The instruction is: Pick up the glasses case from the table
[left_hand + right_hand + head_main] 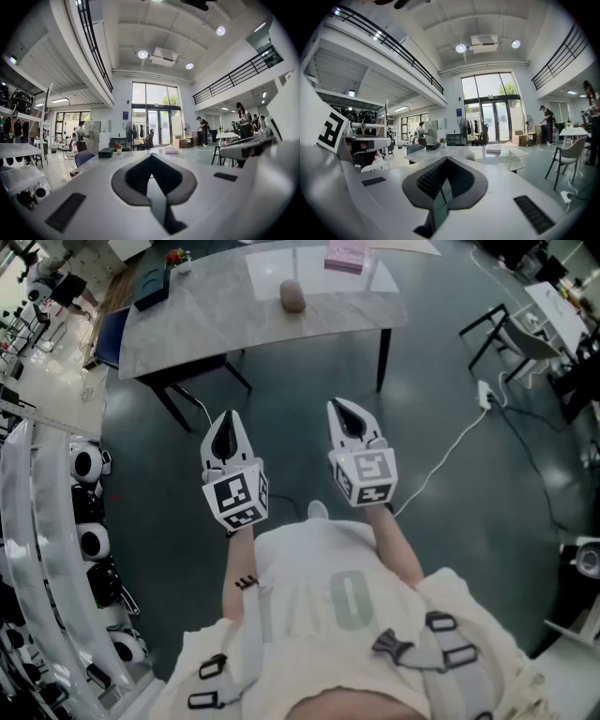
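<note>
Grey and stone-patterned, the table (pixel 206 320) fills the top of the head view. The glasses case (pixel 293 296), a rounded brownish-grey shape, lies on the table toward its near edge, about midway along that edge. A pink box (pixel 345 256) sits on the table behind the case toward the far side. A dark box (pixel 150 287) rests at the table's left end, with a small pot of flowers (pixel 176 257) just past it.

Both tools are off the table, held over the dark green floor (pixel 450 371) on the person's side of it, roughly level and aimed at the table. The left tool (pixel 228 418) has its jaws pressed together with nothing between them; in the left gripper view its tip (pixel 151 159) closes to a point in front of the table edge. The right tool (pixel 339 409) is likewise pinched to a point and empty, as the right gripper view (pixel 446 161) shows.

The case is well apart from both tools and touches neither. It lies ahead of their tips across a strip of open floor, on a line that falls between the two. In the right gripper view the case (pixel 470 157) shows as a small rounded lump on the table, just right of the closed tip.
</note>
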Demonstrator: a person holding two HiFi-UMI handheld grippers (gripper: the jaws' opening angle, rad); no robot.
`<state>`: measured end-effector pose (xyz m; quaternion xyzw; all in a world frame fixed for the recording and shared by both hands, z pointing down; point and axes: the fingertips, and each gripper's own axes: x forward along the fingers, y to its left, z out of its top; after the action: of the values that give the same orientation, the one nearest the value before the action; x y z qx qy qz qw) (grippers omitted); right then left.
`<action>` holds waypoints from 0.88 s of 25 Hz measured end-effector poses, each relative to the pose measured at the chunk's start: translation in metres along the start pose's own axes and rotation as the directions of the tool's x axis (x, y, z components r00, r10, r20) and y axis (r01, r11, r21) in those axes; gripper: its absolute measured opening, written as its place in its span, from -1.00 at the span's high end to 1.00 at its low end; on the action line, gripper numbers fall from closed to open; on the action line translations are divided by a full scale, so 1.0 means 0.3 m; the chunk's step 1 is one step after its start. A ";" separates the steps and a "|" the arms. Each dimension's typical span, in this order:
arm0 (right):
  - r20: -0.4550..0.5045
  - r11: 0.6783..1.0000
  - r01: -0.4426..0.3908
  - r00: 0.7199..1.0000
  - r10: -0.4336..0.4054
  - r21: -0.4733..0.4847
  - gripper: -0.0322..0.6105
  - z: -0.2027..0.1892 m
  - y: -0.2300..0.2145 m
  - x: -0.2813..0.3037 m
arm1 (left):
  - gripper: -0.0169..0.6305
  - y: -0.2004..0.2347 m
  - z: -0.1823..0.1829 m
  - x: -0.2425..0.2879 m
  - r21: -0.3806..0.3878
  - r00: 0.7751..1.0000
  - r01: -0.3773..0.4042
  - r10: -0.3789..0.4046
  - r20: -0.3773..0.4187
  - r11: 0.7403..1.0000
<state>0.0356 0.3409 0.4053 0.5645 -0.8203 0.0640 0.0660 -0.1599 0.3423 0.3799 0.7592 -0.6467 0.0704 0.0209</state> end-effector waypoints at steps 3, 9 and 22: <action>-0.016 1.000 -0.008 1.000 0.008 0.028 0.90 -0.018 -0.015 0.005 | 0.94 -0.015 -0.001 0.008 0.003 1.000 0.005 -0.005 0.003 1.000; -0.042 0.997 -0.030 0.999 0.032 0.065 0.90 -0.062 -0.025 0.003 | 0.94 -0.031 -0.023 0.008 -0.006 1.000 0.012 -0.012 0.004 1.000; -0.036 0.998 -0.015 0.999 0.017 0.055 0.90 -0.055 -0.123 0.047 | 0.94 -0.051 -0.044 0.102 -0.094 1.000 -0.002 0.001 -0.015 0.996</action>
<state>0.0657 0.3180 0.4253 0.5584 -0.8213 0.0973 0.0650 -0.1411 0.3165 0.3980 0.7562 -0.6498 0.0456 0.0615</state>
